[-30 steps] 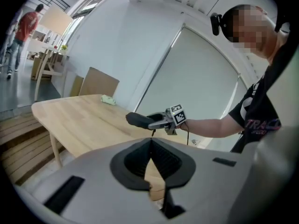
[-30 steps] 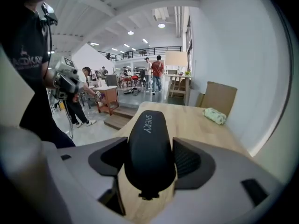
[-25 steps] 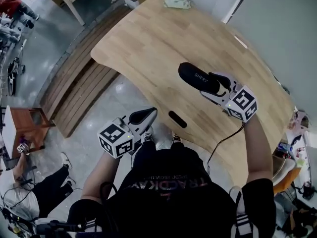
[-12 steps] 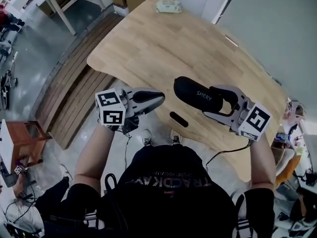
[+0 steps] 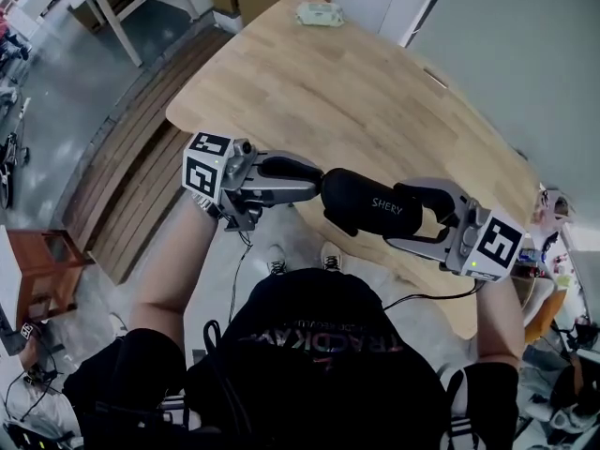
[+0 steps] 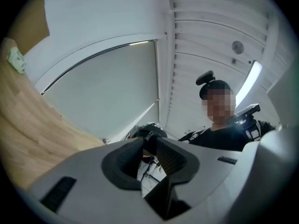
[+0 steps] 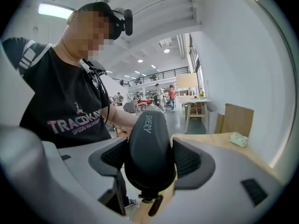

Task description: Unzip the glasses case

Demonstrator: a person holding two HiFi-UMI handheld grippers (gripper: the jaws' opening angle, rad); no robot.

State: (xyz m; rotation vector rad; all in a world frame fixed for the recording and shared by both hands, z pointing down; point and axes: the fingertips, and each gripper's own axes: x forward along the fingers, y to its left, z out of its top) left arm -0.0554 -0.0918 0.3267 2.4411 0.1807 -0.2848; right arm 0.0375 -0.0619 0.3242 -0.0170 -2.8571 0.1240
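Between the right gripper's (image 7: 150,146) ribbed pads (image 7: 189,160) sits the black glasses case (image 7: 147,125), clamped across one end with both pads pressed against its sides and its white lettering facing up; from the head view that right gripper (image 5: 410,219) carries the glasses case (image 5: 361,202) in the air over the near edge of the wooden table (image 5: 375,92), its long axis running left to right and its free end pointing left; at that free end stand the tips of the left gripper (image 5: 314,181), whose jaws are a narrow way apart and have just been opening; seen from the left gripper (image 6: 148,141) itself, the dark end of the case lies right at the tips, daylight shows in the gap between the pads, and whether they touch the case I cannot tell; far off on the table lies a small pale green pack (image 5: 319,12); near the bottom is the person's black T-shirt (image 5: 319,354).
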